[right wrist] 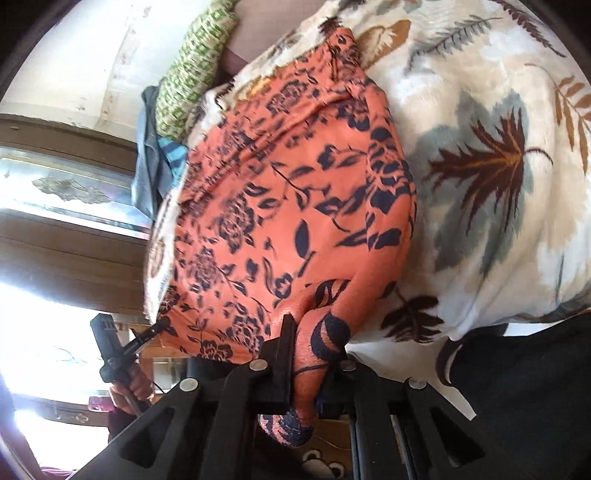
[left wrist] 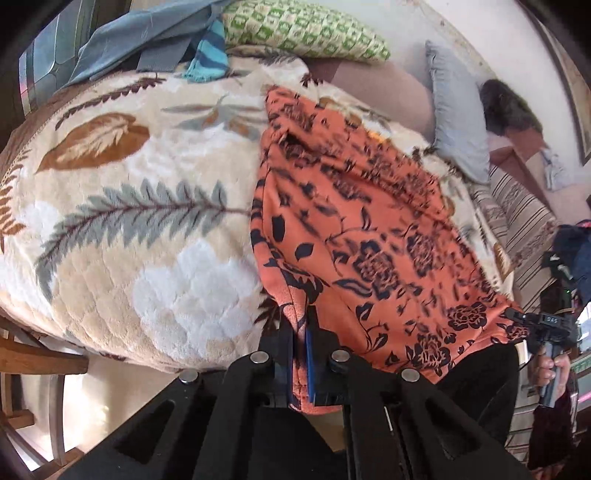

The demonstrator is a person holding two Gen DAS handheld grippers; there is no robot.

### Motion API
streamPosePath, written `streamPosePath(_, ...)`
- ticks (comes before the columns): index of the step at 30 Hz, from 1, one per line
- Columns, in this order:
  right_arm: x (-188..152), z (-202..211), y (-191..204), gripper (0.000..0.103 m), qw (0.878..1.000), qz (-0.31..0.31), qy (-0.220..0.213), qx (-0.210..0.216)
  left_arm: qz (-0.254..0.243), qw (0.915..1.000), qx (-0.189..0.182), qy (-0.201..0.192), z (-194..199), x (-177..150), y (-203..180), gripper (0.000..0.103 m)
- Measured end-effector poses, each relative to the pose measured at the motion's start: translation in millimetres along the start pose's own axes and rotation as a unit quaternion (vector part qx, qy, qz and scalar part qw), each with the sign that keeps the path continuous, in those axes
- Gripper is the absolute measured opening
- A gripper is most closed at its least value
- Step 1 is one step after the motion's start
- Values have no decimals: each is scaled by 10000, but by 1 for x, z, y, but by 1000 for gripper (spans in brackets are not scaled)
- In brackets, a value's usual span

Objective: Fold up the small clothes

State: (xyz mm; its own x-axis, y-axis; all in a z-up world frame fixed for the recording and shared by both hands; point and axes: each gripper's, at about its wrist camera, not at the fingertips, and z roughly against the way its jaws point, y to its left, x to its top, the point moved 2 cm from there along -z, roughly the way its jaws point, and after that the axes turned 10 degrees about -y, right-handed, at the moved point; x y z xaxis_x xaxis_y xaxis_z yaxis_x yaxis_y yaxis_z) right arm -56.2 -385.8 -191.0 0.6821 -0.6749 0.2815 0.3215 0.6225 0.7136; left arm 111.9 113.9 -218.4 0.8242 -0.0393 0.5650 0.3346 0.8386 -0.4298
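I had both grippers closed on the orange floral garment (left wrist: 362,229) — the left gripper (left wrist: 300,332) pinched one near corner, its jaws almost together with the cloth between them. The right gripper (right wrist: 308,332) had its jaws shut on the other near corner, a bunch of fabric hanging through. The garment stretched from the near edge of the bed toward the green patterned pillow (left wrist: 306,33), lying over the leaf-print blanket (left wrist: 147,206) — partly lifted at my end.
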Motion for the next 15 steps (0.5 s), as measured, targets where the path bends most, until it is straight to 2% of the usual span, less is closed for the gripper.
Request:
streamPosePath(3, 29, 22, 10, 8, 9978, -155, -487, 419, 124, 9989, -286, -340, 17, 36, -3, 5)
streamPosePath(7, 82, 31, 26, 8, 9932, -214, -1009, 538, 137, 9975, -421, -558, 17, 91, -13, 5)
streamPosePath(11, 147, 14, 33, 8, 9896, -278, -1274, 600, 232, 9979, -323, -514, -29, 147, -15, 5)
streamPosePath(15, 217, -27, 26, 8, 9859, -492, -1489, 586, 258, 9990, -106, -361, -88, 205, -2, 5)
